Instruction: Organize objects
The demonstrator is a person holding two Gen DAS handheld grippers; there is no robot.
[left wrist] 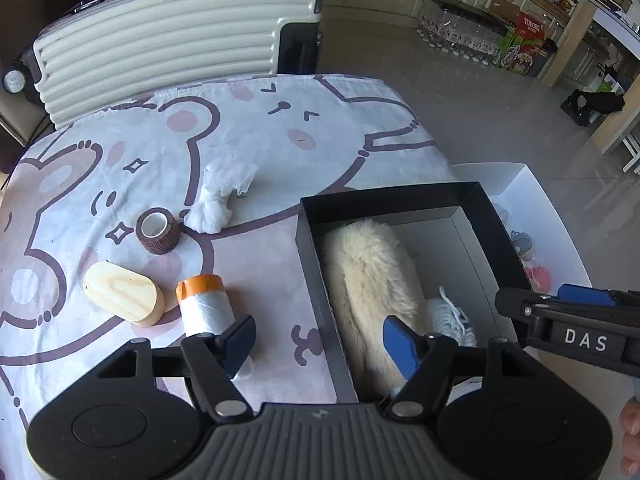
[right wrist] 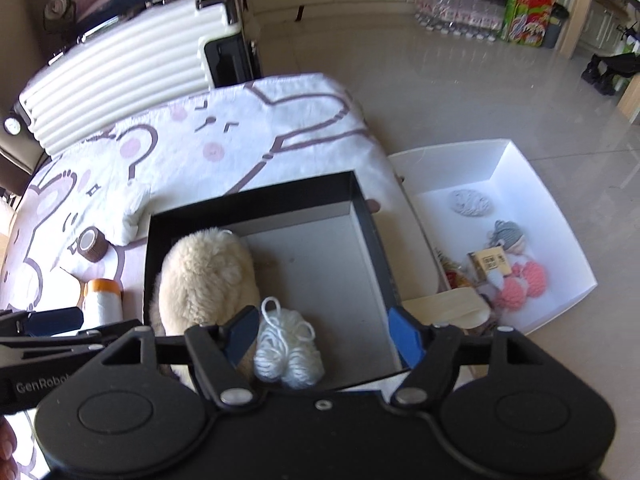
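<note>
Right wrist view: white yarn bundle (right wrist: 289, 350) in black box (right wrist: 256, 192), 6 o'clock, free.
Right gripper (right wrist: 324, 336): fingers spread, nothing grasped.
Left gripper (left wrist: 320, 342): fingers released, empty.
Fluffy cream item (right wrist: 204, 276): 9 o'clock of yarn, near end hidden.
White tray (right wrist: 520, 160): 3 o'clock; contents blurred.
Tape roll (left wrist: 158, 230), wood block (left wrist: 124, 296): on cloth.
</note>
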